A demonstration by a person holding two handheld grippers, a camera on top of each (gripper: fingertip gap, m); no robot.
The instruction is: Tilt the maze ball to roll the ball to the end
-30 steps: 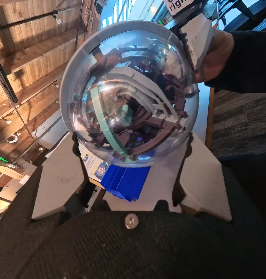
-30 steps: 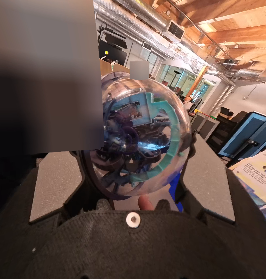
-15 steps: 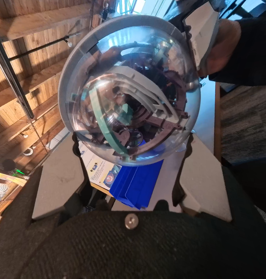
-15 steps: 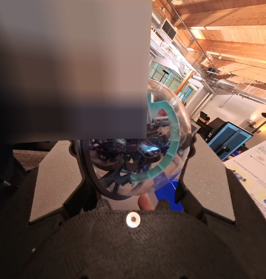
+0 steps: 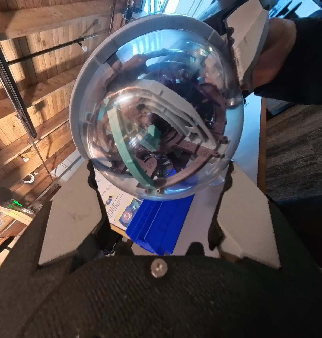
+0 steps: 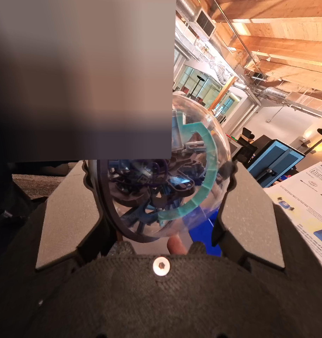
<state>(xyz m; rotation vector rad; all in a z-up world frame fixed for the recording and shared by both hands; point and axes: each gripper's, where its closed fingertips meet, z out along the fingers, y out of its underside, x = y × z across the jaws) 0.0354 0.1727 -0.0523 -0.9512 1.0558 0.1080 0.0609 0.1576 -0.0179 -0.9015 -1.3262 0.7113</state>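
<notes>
The maze ball [image 5: 156, 109] is a clear sphere with a grey middle ring and grey, brown and teal tracks inside. It is held in the air between both grippers. My left gripper [image 5: 159, 168] is shut on its lower part, one finger on each side. My right gripper [image 6: 159, 173] is also shut on the maze ball [image 6: 174, 192], where a teal curved track faces the camera. The right gripper [image 5: 247, 36] and the hand holding it show at the upper right of the left wrist view. I cannot make out the small ball inside.
A blue bin [image 5: 160, 223] and a printed sheet [image 5: 116, 206] lie on the table [image 5: 251, 146] below the maze ball. The sheet [image 6: 293, 201] and a blue cabinet [image 6: 273, 164] are at the right. A person's fingertip [image 6: 176, 247] is under the sphere.
Both grippers have kept their hold and turned the maze ball together. The background has swung in both views, and more of the blue bin and the sheet now shows.
</notes>
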